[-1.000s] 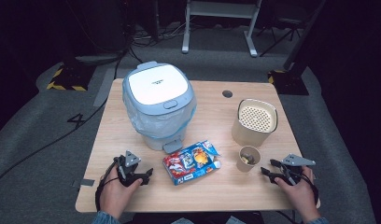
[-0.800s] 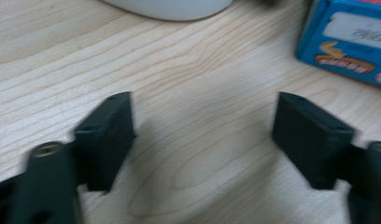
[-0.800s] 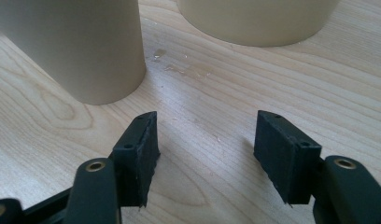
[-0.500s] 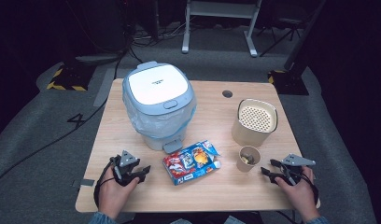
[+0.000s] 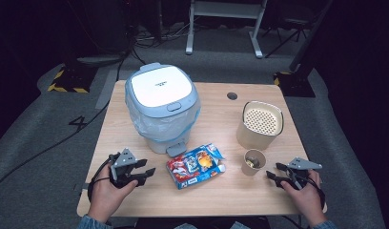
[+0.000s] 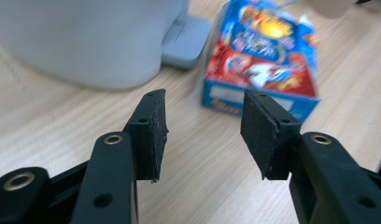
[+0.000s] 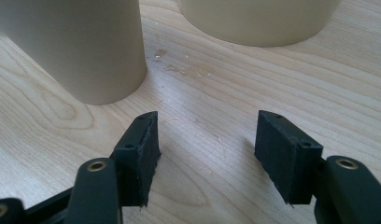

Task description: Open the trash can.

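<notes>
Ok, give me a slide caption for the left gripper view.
Open left tongs, nothing between them, aimed over the wooden table at a colourful snack box beside the bin's pedal.

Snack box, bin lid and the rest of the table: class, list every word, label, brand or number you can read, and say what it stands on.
No text can be read with certainty.
Bin lid: a short dark mark, too small to read.
Snack box: bright printed lettering and pictures, blurred in the left gripper view, too small in the high view.
Floor: a white mark that looks like "4"; uncertain.
Canister and cup: no print seen.
</notes>
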